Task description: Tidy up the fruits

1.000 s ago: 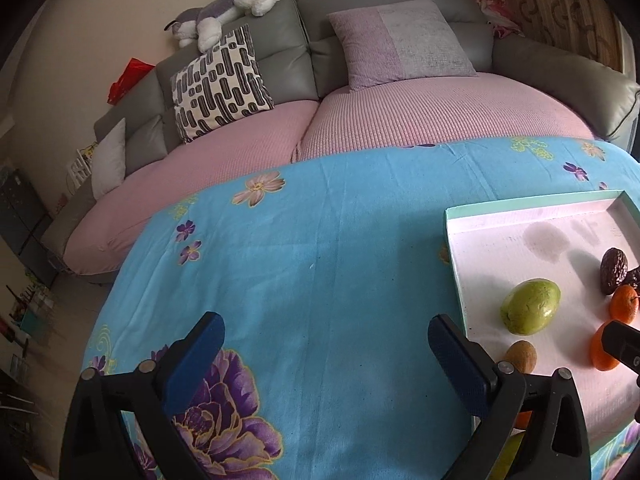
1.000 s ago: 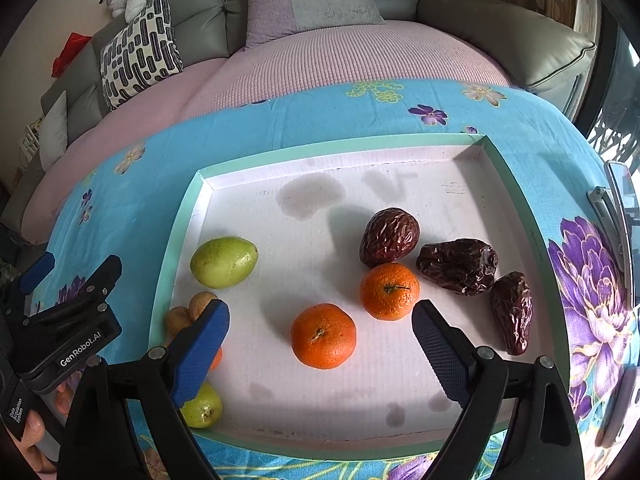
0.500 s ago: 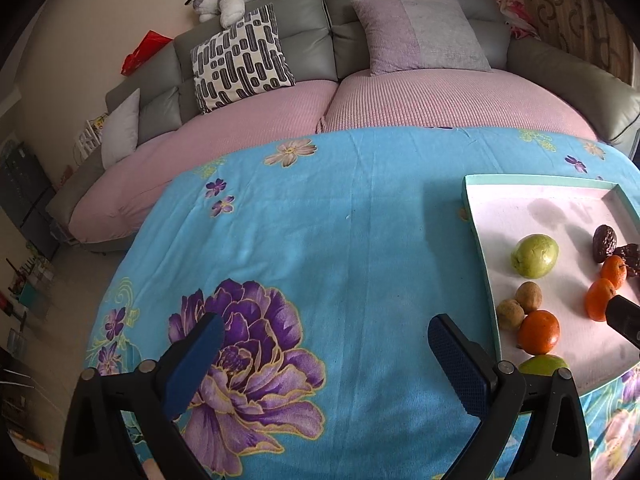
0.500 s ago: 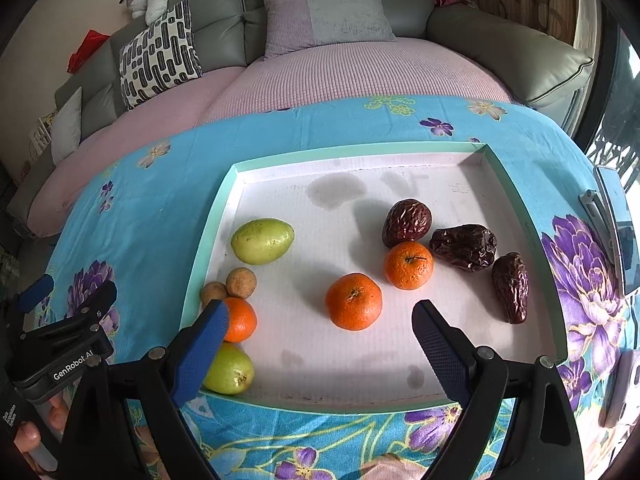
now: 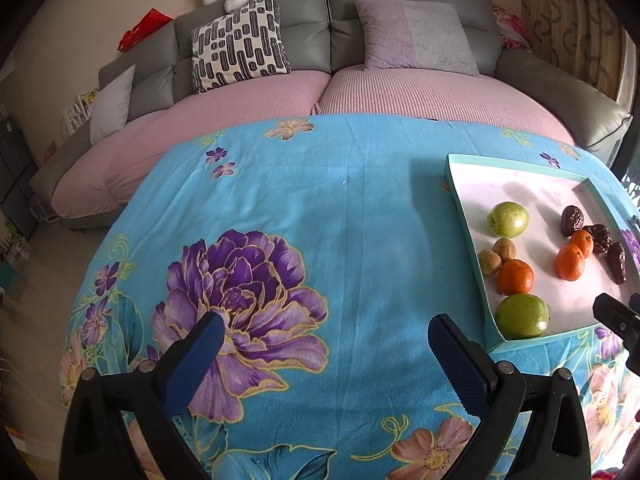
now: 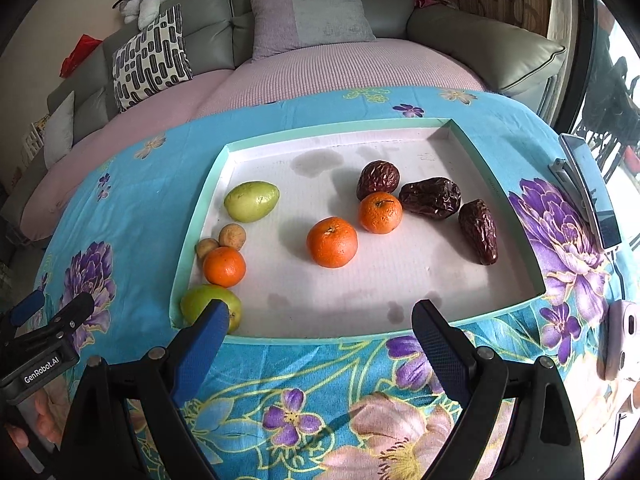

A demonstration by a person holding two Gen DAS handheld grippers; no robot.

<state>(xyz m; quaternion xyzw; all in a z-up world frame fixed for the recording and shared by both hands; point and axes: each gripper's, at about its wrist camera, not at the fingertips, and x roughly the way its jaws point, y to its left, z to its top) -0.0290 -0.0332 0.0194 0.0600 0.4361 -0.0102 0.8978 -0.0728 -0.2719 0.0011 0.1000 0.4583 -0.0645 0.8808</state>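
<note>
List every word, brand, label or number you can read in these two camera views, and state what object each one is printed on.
"GenRobot.AI" in white letters on the black body of the left hand-held gripper, seen in the right wrist view.
Faint marks on the tray floor near its far right corner: too small and pale to read.
Items on the rack beside the sofa in the left wrist view: too blurred to read.
No other text shows.

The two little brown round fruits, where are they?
In the right wrist view, the two little brown fruits sit by the tray's left wall, between the green fruit behind and an orange in front.
</note>
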